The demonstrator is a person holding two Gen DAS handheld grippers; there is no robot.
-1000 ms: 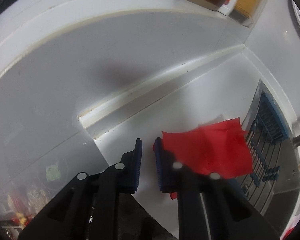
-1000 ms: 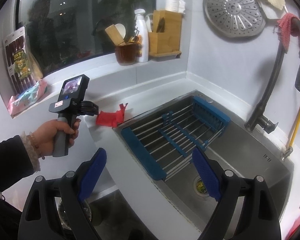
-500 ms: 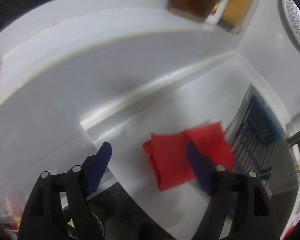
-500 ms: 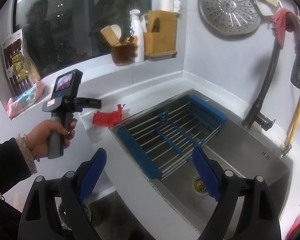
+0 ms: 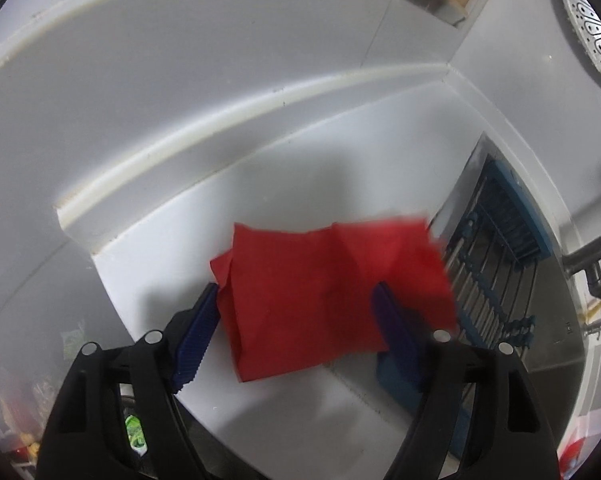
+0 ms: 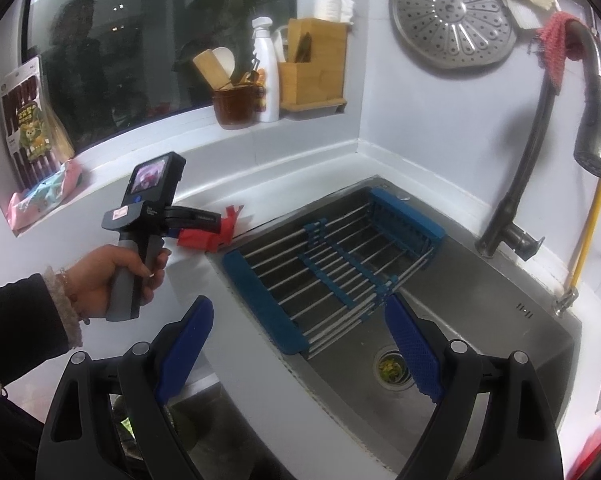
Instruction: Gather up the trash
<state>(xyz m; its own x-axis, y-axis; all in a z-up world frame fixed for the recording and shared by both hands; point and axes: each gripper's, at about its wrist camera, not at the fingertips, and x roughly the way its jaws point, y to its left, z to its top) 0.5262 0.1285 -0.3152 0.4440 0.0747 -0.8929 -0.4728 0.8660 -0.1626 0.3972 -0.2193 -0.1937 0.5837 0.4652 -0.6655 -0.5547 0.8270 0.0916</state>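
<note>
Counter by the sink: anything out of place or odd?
Yes. A crumpled red paper lies on the white counter at the sink's edge, one corner sticking up in the right wrist view. The left claw straddles it with jaws apart, not gripping. Food scraps sit in the sink drain.

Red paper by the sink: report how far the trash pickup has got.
Done: nothing visibly collected yet. In hand: the left tongs stand open around the red paper, which lies on the white counter beside the sink rack, not gripped. Left: close, lift, bin it. The right tongs hang open and empty over the sink.
</note>
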